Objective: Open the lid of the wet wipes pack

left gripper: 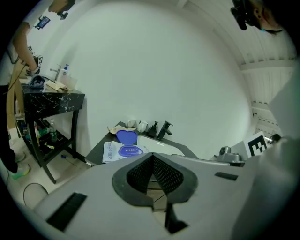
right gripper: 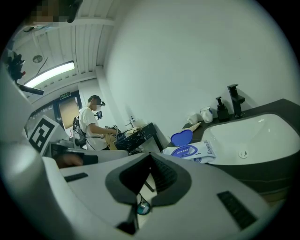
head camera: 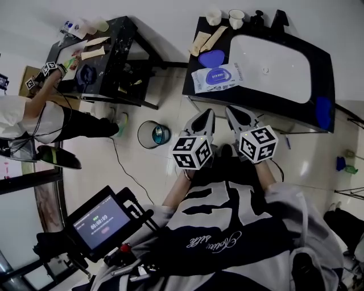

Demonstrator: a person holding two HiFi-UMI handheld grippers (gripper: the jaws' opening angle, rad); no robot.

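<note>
The white wet wipes pack (head camera: 216,77) lies on the dark counter (head camera: 196,34) left of the sink. Its blue lid (head camera: 211,58) is flipped up behind the blue opening ring. The pack (left gripper: 123,151) and raised lid (left gripper: 126,137) also show in the left gripper view, and the pack (right gripper: 190,151) and lid (right gripper: 182,138) in the right gripper view. My left gripper (head camera: 206,115) and right gripper (head camera: 234,112) hang side by side in front of the counter, short of the pack. Both the left gripper (left gripper: 153,157) and the right gripper (right gripper: 150,155) are shut with nothing in them.
A white sink basin (head camera: 272,68) with a black faucet (head camera: 278,20) fills the counter's right. Two cups (head camera: 214,16) stand at the back. A round bin (head camera: 152,134) sits on the floor. Another person (head camera: 34,113) works at a black table (head camera: 108,57) on the left.
</note>
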